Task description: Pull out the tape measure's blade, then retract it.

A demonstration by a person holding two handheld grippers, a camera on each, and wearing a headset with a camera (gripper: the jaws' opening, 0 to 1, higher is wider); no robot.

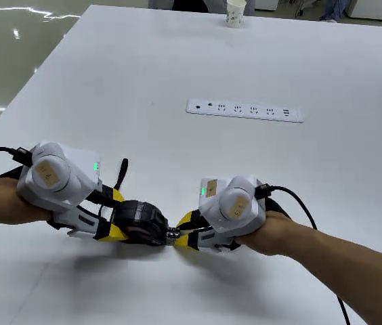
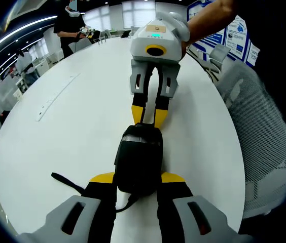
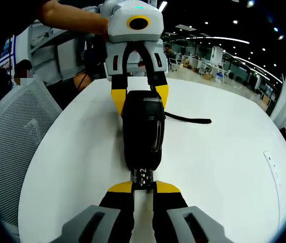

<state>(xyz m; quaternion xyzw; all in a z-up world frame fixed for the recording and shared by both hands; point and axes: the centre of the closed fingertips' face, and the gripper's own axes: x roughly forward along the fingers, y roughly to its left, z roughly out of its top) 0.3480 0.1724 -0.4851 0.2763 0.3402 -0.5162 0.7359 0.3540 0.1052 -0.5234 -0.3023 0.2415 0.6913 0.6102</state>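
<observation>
Left gripper (image 1: 114, 214) clamps the black tape measure (image 1: 139, 221) by its sides on the white table (image 1: 177, 68), its strap (image 1: 121, 172) lying loose alongside. Right gripper (image 1: 183, 232) pinches the barely drawn blade (image 3: 143, 177). Power strip (image 1: 244, 110) and paper cup (image 1: 236, 12) sit well beyond

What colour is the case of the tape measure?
Black. The case of the tape measure shows best in the right gripper view.
</observation>
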